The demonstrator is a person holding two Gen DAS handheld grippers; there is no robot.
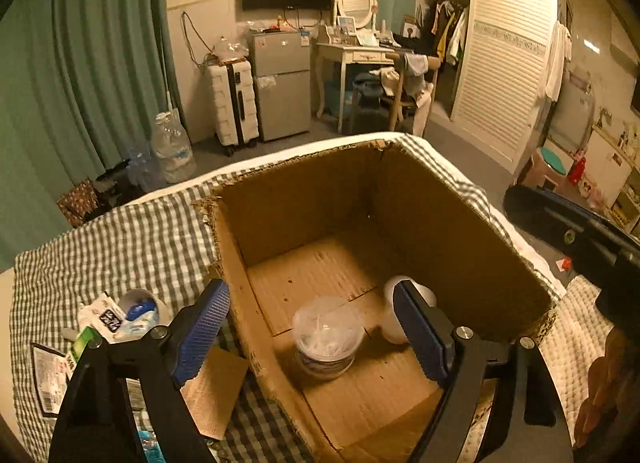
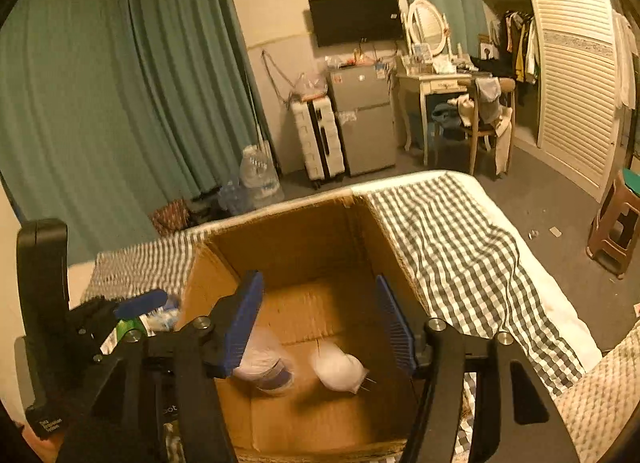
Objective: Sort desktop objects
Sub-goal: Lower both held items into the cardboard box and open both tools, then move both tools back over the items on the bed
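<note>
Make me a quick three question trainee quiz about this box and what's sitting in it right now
1. True or false: the cardboard box holds two items.
2. Which item has a clear lid? A) the tub B) the white object
3. Fill in: small packets lie on the ______ cloth left of the box.

Key: 1 true; 2 A; 3 checked

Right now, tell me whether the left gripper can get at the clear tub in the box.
Probably yes. The left gripper hangs open over the cardboard box, whose top has no flaps in the way, and the clear tub stands on the floor of the box below it. A white thing lies close beside it.
</note>
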